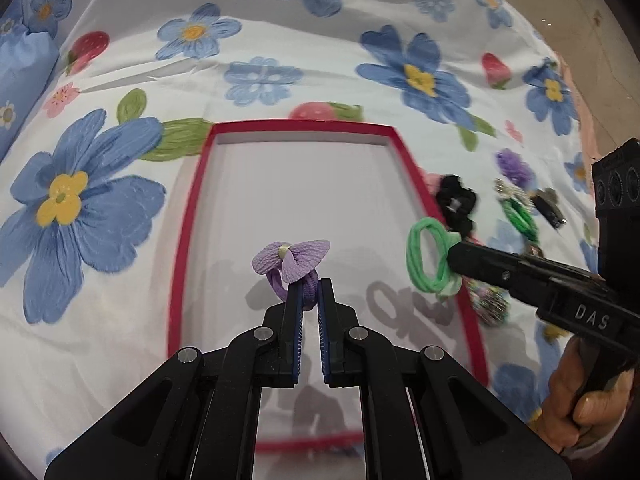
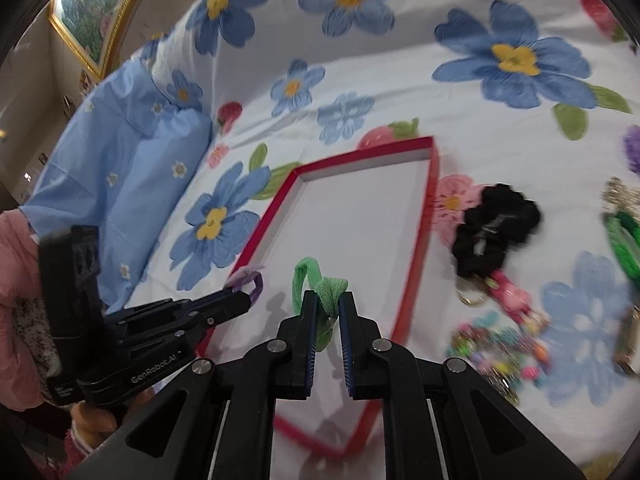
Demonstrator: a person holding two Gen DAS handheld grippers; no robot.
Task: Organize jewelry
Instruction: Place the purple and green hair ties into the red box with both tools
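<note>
A shallow red-rimmed box with a white floor lies on the flowered bedsheet; it also shows in the right wrist view. My left gripper is shut on a purple hair tie with a bow and holds it above the box's near half. My right gripper is shut on a green hair tie, held over the box's right side; in the left wrist view the green hair tie hangs at the box's right rim.
To the right of the box lie a black scrunchie, a pink charm keyring, a colourful bead bracelet, green cords and a purple scrunchie. A blue pillow lies left of the box.
</note>
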